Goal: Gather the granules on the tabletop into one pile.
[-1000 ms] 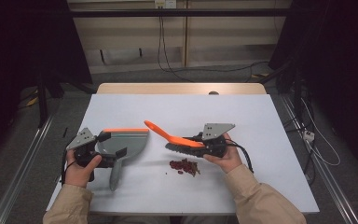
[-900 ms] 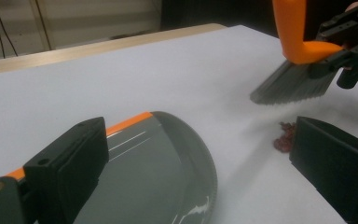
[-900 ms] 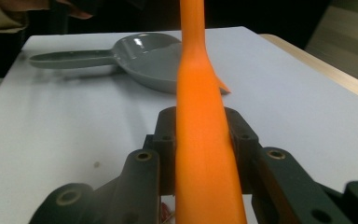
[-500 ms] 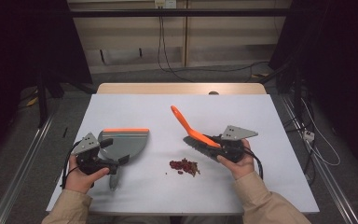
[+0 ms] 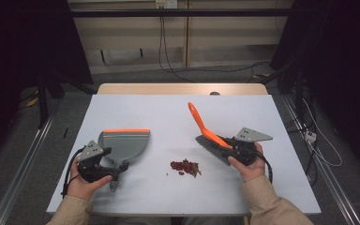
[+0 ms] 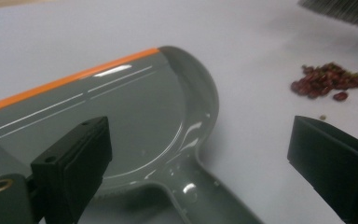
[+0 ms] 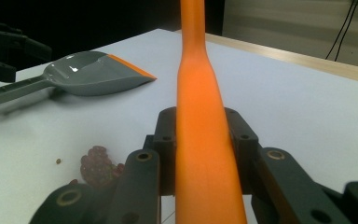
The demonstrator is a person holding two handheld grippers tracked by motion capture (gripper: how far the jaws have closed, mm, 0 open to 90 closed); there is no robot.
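Toward the right edge of the table (image 5: 286, 192), the brush (image 5: 212, 136) is being gripped by the closed jaws of the right gripper (image 5: 234, 151), bristles down and orange handle slanting up, apparently for sweeping the crumbs (image 5: 185, 167) near the front edge leftward. Left of them, the dustpan (image 5: 124, 145) is being left flat, its handle lying between the open, untouching jaws of the left gripper (image 5: 115, 169). Nothing is standing between brush, crumbs and pan.

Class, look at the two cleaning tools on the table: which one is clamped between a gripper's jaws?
The orange-handled brush, clamped in the right gripper. The grey dustpan lies on the table, the left gripper open around its handle.
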